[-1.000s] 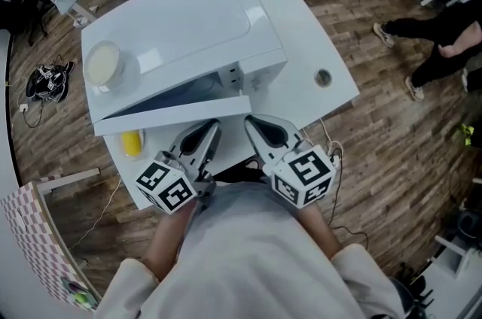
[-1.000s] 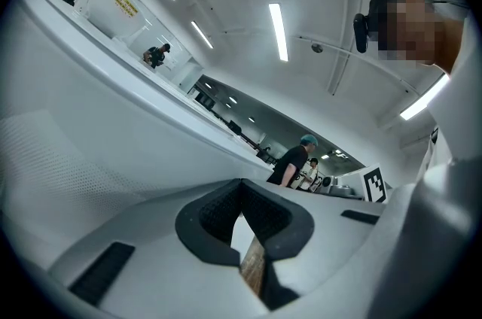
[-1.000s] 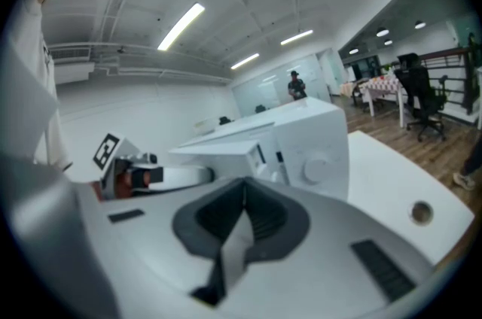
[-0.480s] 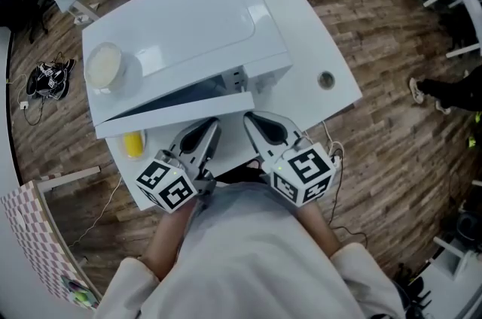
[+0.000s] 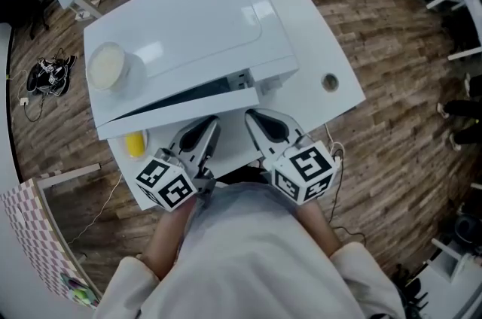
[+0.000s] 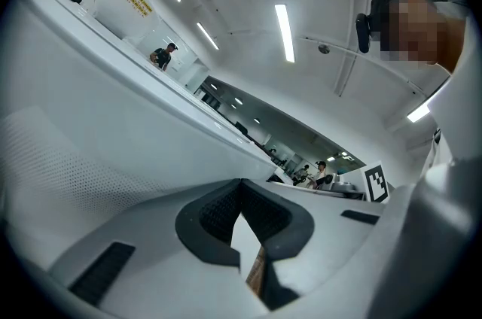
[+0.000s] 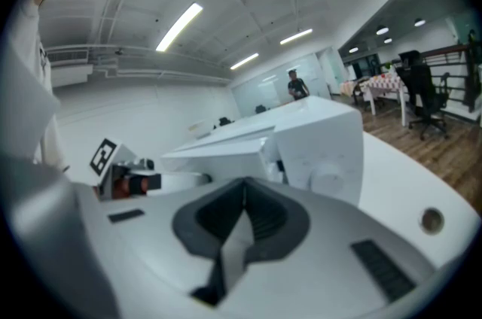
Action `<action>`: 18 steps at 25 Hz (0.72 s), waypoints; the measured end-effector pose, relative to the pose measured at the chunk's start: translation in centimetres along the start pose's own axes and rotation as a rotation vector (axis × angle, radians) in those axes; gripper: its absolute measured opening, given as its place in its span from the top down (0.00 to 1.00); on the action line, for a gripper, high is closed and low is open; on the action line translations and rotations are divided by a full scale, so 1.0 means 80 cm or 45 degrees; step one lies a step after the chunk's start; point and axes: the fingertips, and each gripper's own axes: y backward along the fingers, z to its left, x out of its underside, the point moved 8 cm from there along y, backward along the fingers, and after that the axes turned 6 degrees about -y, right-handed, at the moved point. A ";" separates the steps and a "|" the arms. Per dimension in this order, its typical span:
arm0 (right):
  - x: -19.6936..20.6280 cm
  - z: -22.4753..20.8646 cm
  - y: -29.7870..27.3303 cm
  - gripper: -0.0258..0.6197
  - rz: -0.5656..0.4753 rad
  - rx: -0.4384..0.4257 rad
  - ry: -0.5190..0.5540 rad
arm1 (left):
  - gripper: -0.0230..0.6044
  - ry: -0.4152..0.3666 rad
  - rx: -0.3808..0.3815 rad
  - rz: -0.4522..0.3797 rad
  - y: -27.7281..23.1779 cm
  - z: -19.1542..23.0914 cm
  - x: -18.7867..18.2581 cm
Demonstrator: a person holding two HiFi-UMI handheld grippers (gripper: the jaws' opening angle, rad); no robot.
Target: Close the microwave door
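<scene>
From here the white microwave [image 5: 181, 31] sits on a white table [image 5: 316, 47], its door [image 5: 177, 116] ajar with a dark gap behind it. My left gripper [image 5: 212, 125] and right gripper [image 5: 251, 119] hover just in front of the door, both with jaws closed tip to tip and nothing held. The right gripper view shows the control knob [image 7: 327, 178]; only the head view shows the round pale container [image 5: 105, 65] on top, the yellow object [image 5: 135, 144] and the wood floor [image 5: 392, 84].
</scene>
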 end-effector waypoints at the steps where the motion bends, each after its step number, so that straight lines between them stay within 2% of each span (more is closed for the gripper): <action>1: -0.001 0.000 -0.001 0.92 0.000 0.000 -0.001 | 0.93 0.002 -0.001 0.000 0.000 0.001 0.000; 18: -0.010 -0.004 -0.020 0.92 -0.003 0.040 -0.011 | 0.93 0.023 -0.021 0.008 -0.002 0.018 -0.006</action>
